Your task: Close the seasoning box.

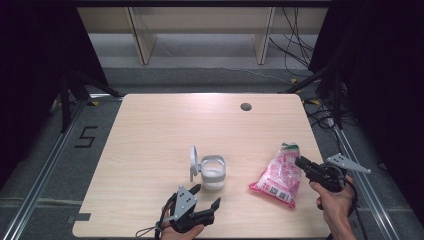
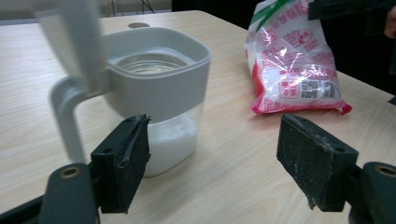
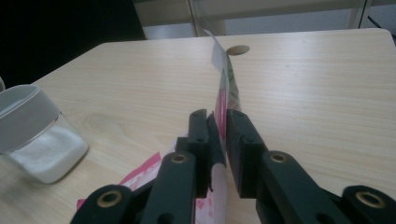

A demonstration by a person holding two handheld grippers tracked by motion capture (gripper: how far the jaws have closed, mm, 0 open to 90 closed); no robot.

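A clear jar (image 1: 213, 173) with a grey collar and a raised grey lid (image 1: 193, 161) stands near the table's middle front; white powder fills its bottom (image 2: 172, 140). My left gripper (image 1: 205, 197) stands open just in front of the jar, with nothing between its jaws (image 2: 212, 163). A pink and white bag (image 1: 279, 175) with a green top lies to the jar's right (image 2: 292, 60). My right gripper (image 1: 300, 161) is shut on the bag's edge (image 3: 223, 119), and the bag's film rises edge-on between the jaws.
The light wooden table (image 1: 165, 130) has a round cable hole (image 1: 245, 106) at its far right. Black tripod legs and cables stand on the floor around the table's far corners. A wooden shelf frame stands behind.
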